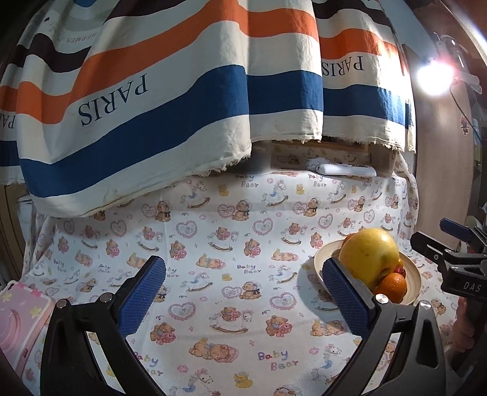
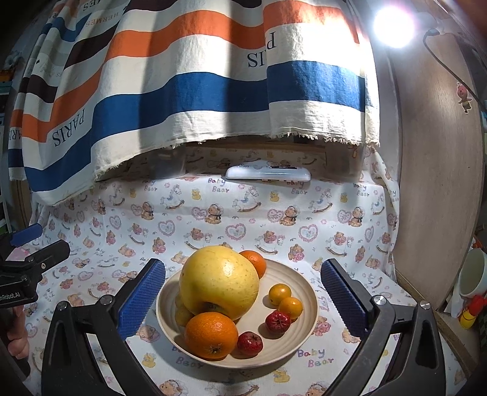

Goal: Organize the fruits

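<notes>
A cream plate (image 2: 292, 344) on the bear-print cloth holds a big yellow pomelo (image 2: 219, 283), an orange (image 2: 211, 334) in front, another orange (image 2: 254, 262) behind, two small yellow-orange fruits (image 2: 279, 293) and two small red fruits (image 2: 249, 342). My right gripper (image 2: 243, 298) is open and empty, with its fingers either side of the plate. My left gripper (image 1: 243, 298) is open and empty over bare cloth, left of the plate (image 1: 415, 283); the pomelo (image 1: 369, 259) and an orange (image 1: 392, 286) show beside its right finger.
A striped "PARIS" cloth (image 2: 197, 91) hangs over the back of the table. A white remote-like device (image 2: 268, 175) lies at the back. A pink case (image 1: 21, 316) lies at the left edge. A wooden panel (image 2: 438, 182), a bright lamp (image 2: 394, 27) and a mug (image 2: 473, 277) are on the right.
</notes>
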Action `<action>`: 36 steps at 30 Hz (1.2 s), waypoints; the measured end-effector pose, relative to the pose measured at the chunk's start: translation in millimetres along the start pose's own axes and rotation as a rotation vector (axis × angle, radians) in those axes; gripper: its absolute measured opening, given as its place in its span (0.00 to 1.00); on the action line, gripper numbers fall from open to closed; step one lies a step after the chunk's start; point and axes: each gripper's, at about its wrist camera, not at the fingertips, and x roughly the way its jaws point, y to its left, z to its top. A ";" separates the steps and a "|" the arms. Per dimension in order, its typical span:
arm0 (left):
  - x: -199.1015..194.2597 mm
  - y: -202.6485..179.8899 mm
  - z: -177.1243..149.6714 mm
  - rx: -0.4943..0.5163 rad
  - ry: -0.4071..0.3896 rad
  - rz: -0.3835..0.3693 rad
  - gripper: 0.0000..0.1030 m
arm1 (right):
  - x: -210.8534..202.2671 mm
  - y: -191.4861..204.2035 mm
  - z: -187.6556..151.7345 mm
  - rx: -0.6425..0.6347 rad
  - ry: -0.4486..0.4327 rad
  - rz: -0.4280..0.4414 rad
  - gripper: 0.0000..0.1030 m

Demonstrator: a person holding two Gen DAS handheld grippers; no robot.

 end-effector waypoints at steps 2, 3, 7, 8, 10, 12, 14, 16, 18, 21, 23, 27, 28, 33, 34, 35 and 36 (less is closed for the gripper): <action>0.8 2.1 0.7 -0.009 0.003 0.002 0.99 | 1.3 0.3 0.1 -0.003 0.007 0.009 1.00; 0.9 3.1 0.9 -0.014 0.003 0.005 0.99 | 1.8 0.3 0.1 -0.004 0.009 0.010 1.00; 2.4 3.5 1.7 -0.014 0.006 0.016 0.99 | 0.0 0.7 -0.2 -0.003 0.001 0.003 1.00; 2.7 3.3 1.8 -0.011 0.006 0.013 0.99 | -0.1 1.0 -0.1 -0.004 0.000 0.001 1.00; 2.1 2.5 1.7 -0.007 0.005 0.020 0.99 | -0.3 1.3 -0.1 -0.005 0.001 0.001 1.00; 2.3 2.7 1.8 -0.008 0.004 0.021 0.99 | -0.5 1.4 -0.1 -0.003 0.000 -0.001 1.00; 2.4 2.9 1.7 -0.010 0.006 0.023 0.99 | -0.4 1.7 -0.1 -0.004 0.000 0.001 1.00; 3.2 3.0 1.9 -0.011 0.010 0.024 0.99 | -0.5 1.4 0.0 -0.004 0.000 -0.001 1.00; 3.1 2.8 2.0 -0.010 0.009 0.030 0.99 | 0.2 0.9 0.3 -0.004 0.001 0.002 1.00; 2.5 2.4 2.1 -0.007 0.007 0.030 0.99 | 0.2 0.8 0.6 -0.004 0.000 0.001 1.00; 3.4 3.2 2.4 -0.009 0.010 0.030 0.99 | 0.6 0.7 0.9 -0.004 0.001 0.002 1.00; 3.7 3.7 2.8 -0.009 0.011 0.029 0.99 | 0.8 0.6 1.3 -0.004 0.001 0.002 1.00; 3.7 3.6 2.8 -0.008 0.010 0.029 0.99 | 1.0 0.5 1.4 -0.004 0.001 0.002 1.00; 3.7 3.4 2.7 -0.009 0.011 0.029 0.99 | 1.3 0.5 1.8 -0.004 0.001 0.002 1.00; 3.8 3.4 2.7 -0.008 0.012 0.029 0.99 | 1.3 0.5 1.9 -0.004 0.001 0.002 1.00; 3.8 3.5 2.7 -0.008 0.012 0.030 0.99 | 1.3 0.5 2.0 -0.004 0.001 0.002 1.00; 3.8 3.6 2.7 -0.008 0.011 0.030 0.99 | 1.1 0.7 2.0 -0.004 0.001 0.003 1.00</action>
